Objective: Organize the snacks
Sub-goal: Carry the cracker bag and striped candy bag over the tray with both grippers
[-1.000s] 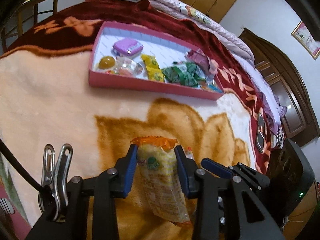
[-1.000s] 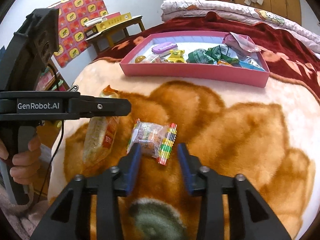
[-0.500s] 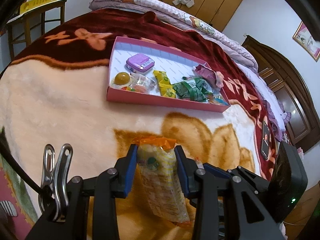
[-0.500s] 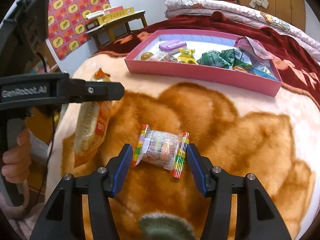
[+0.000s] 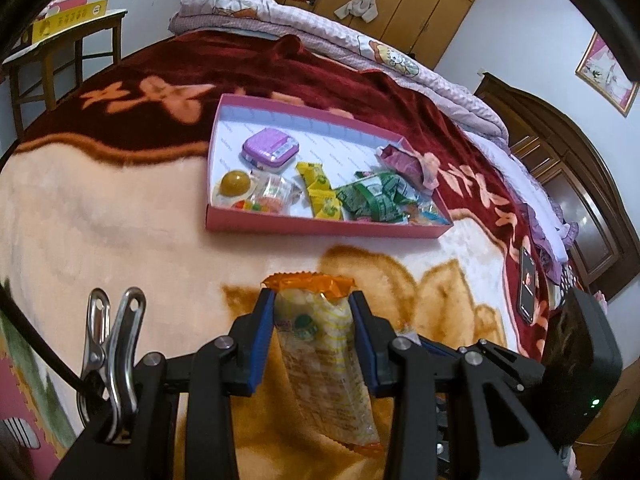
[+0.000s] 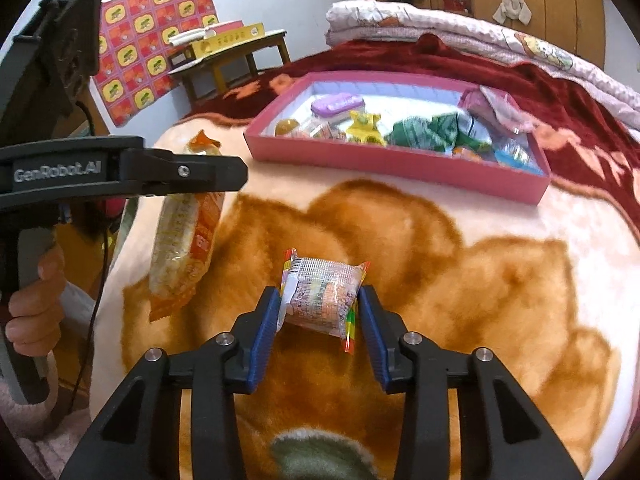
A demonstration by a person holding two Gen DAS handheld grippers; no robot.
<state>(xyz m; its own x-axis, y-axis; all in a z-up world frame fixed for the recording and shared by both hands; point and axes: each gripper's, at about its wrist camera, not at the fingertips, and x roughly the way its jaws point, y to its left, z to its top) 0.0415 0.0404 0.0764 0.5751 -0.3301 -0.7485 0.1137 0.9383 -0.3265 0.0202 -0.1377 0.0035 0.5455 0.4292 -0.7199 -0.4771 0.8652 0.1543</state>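
My left gripper [image 5: 312,300] is shut on a long yellow snack packet with orange ends [image 5: 324,364], which hangs above the blanket; the right wrist view shows this packet [image 6: 184,248] dangling from the left gripper [image 6: 224,170]. My right gripper [image 6: 320,316] has its jaws closing on a small clear candy packet with rainbow edges [image 6: 324,296], and both blue pads touch its sides. Farther back on the bed lies a pink tray [image 5: 320,228] [image 6: 380,164] holding several snacks: a purple tin [image 5: 268,152], yellow packets [image 5: 320,192] and green packets [image 5: 372,200].
A phone [image 5: 527,284] lies at the bed's right edge. A folded quilt [image 5: 320,36] runs along the far side. A wooden table with a yellow box [image 6: 236,40] stands left of the bed. A person's hand [image 6: 36,300] grips the left handle.
The right gripper's jaws spread wide around the candy packet, then came in against its sides. The left gripper kept its hold on the long packet and tilted up a little.
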